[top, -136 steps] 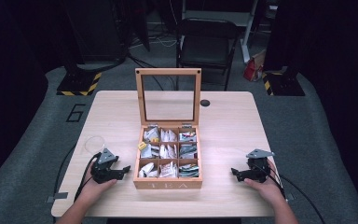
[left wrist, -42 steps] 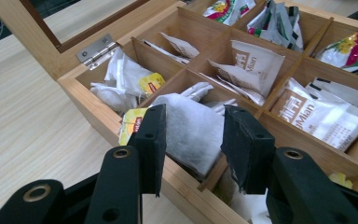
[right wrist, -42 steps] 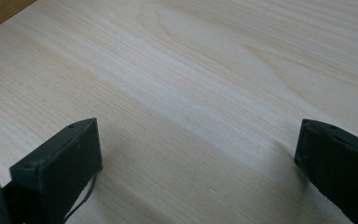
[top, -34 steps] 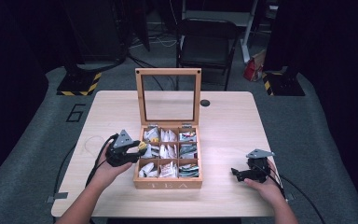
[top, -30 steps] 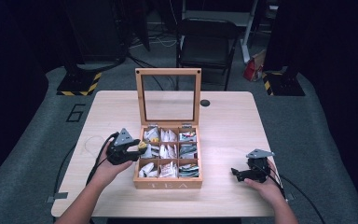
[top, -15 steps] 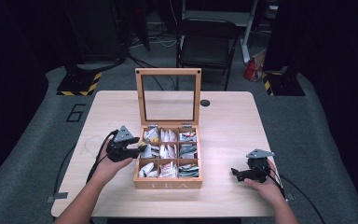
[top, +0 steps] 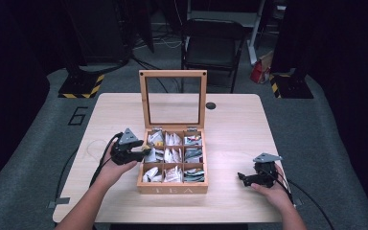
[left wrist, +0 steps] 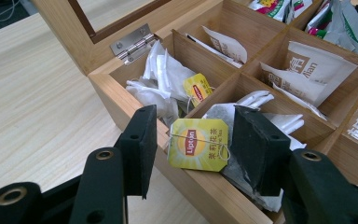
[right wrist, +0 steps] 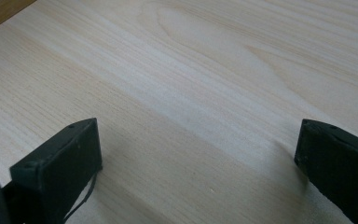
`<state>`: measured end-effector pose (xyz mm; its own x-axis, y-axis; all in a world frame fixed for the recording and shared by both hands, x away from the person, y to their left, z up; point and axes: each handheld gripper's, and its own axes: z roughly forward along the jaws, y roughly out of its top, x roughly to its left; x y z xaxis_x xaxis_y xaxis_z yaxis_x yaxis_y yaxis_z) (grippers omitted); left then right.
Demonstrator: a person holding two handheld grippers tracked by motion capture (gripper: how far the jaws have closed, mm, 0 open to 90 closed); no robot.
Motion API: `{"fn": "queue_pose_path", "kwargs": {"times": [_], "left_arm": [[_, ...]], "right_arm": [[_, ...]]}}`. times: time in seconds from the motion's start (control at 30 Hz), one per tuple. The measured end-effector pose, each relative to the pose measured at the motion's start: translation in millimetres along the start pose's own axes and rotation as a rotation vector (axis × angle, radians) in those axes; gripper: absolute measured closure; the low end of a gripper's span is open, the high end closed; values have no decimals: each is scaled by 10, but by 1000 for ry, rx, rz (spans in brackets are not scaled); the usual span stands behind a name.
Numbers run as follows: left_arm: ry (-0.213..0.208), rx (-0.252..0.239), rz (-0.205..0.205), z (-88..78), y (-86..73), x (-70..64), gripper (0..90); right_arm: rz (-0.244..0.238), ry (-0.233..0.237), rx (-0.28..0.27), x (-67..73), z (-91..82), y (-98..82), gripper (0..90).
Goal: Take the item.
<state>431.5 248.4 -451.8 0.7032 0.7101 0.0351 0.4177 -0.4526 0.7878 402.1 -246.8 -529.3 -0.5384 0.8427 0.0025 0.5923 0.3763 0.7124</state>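
Note:
An open wooden tea box [top: 172,188] with several compartments of tea bags stands mid-table, its glass lid [top: 172,74] upright. My left gripper [top: 143,155] is at the box's left wall [left wrist: 205,191], over the middle-left compartment. A yellow Lipton tag [left wrist: 198,144] on its string lies across that wall between the jaws of my left gripper [left wrist: 196,121]; its tea bag [left wrist: 220,112] rests just behind. The jaws have just been opening a little, and the pads stand clear of the tag. My right gripper [top: 242,177] rests on the table at the front right, and my right gripper [right wrist: 198,154] is wide open on bare wood.
The light wooden table [top: 235,129] has a small black round disc [top: 211,105] behind the box. A black chair [top: 213,45] stands beyond the far edge. Cables trail from both grippers toward the front edge.
The left gripper came from the table's front left up to the box's left wall and in the last second barely shifted. The right gripper has stayed put.

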Motion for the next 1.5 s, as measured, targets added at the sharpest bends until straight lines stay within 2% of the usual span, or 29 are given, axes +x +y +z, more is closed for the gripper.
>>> {"fn": "queue_pose_path", "kwargs": {"times": [0.27, 0.33, 0.43, 0.6, 0.93, 1.2, 1.47, 1.5], "left_arm": [[-8, 9, 8, 18, -13, -3, 508], [-5, 20, 22, 19, -19, -1, 516], [-6, 14, 6, 25, -32, -6, 530], [-3, 17, 20, 16, -41, 3, 548], [10, 12, 20, 18, -51, -2, 576], [18, -14, 4, -23, -36, 9, 577], [16, -24, 22, -94, 28, -5, 578], [15, -32, 15, -99, 34, -16, 578]], "right_arm": [[2, 0, 1, 2, 0, 0, 0], [1, 0, 0, 1, 0, 0, 0], [0, 0, 0, 0, 0, 0, 0], [2, 0, 0, 2, 0, 0, 0], [-1, 0, 0, -1, 0, 0, 0], [-1, 1, 0, -1, 0, 0, 0], [-1, 1, 0, -1, 0, 0, 0], [0, 0, 0, 0, 0, 0, 0]]}}
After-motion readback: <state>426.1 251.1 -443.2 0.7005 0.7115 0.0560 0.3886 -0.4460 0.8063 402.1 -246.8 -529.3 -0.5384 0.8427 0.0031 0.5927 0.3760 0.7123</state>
